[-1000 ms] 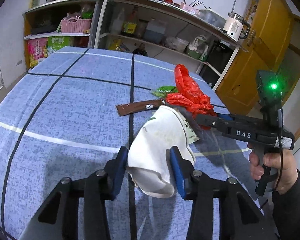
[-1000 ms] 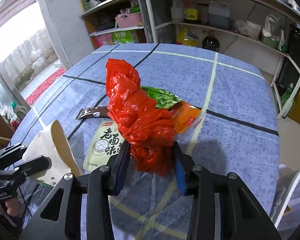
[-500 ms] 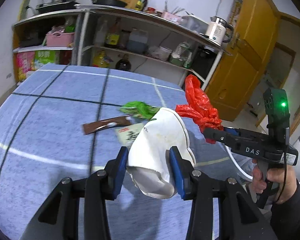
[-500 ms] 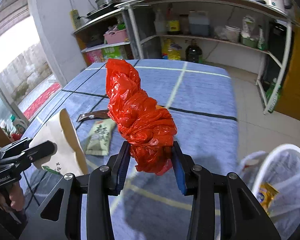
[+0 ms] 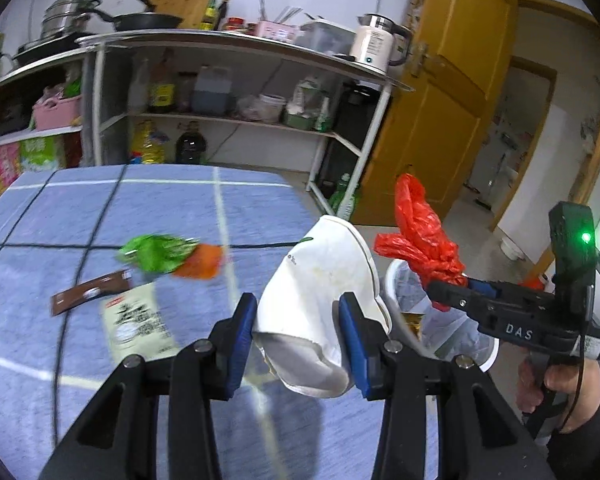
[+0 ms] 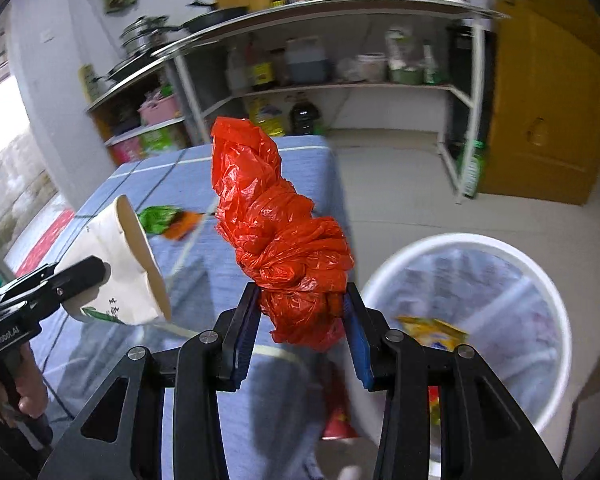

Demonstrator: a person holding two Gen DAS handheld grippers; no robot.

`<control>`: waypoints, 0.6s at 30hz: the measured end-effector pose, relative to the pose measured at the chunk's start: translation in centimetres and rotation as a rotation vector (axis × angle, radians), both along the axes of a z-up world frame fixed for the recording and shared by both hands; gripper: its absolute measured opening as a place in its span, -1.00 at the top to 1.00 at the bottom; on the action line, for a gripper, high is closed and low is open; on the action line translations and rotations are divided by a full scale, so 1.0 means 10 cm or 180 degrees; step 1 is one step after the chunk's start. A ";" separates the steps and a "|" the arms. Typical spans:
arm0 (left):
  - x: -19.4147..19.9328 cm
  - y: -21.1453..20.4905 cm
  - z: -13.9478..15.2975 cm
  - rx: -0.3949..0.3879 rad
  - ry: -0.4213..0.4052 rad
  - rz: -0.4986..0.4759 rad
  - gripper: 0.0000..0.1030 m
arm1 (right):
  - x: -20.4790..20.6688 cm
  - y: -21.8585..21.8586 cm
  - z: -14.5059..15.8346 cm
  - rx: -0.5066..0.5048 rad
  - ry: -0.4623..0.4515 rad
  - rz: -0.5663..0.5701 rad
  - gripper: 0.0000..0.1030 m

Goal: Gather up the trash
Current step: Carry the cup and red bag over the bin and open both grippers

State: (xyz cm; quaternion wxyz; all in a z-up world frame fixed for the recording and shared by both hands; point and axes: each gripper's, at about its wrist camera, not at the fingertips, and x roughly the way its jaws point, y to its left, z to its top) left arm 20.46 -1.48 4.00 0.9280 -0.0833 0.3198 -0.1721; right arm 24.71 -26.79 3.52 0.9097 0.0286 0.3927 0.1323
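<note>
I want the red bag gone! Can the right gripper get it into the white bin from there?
Probably yes. The right gripper is shut on the red bag, and the white bin stands open just beside and below it, with nothing between them.

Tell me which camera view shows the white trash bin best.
The right wrist view: the white trash bin shows its whole round rim, its liner and a yellow wrapper inside. The left wrist view catches only part of the rim, hidden behind the paper cup and right tongs.
</note>
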 end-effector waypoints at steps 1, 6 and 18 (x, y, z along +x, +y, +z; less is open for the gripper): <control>0.02 -0.08 0.01 0.0006 -0.0005 -0.0034 0.14 | -0.01 -0.07 0.00 0.0006 0.0003 -0.0048 0.19; 0.14 -0.52 0.06 0.0039 -0.0029 -0.0229 0.13 | -0.11 -0.47 -0.05 0.0022 0.0048 -0.0328 0.19; 0.39 -1.46 -0.18 0.0155 0.0136 -0.0660 0.41 | -0.24 -1.20 -0.31 0.0000 0.0288 -0.0804 0.19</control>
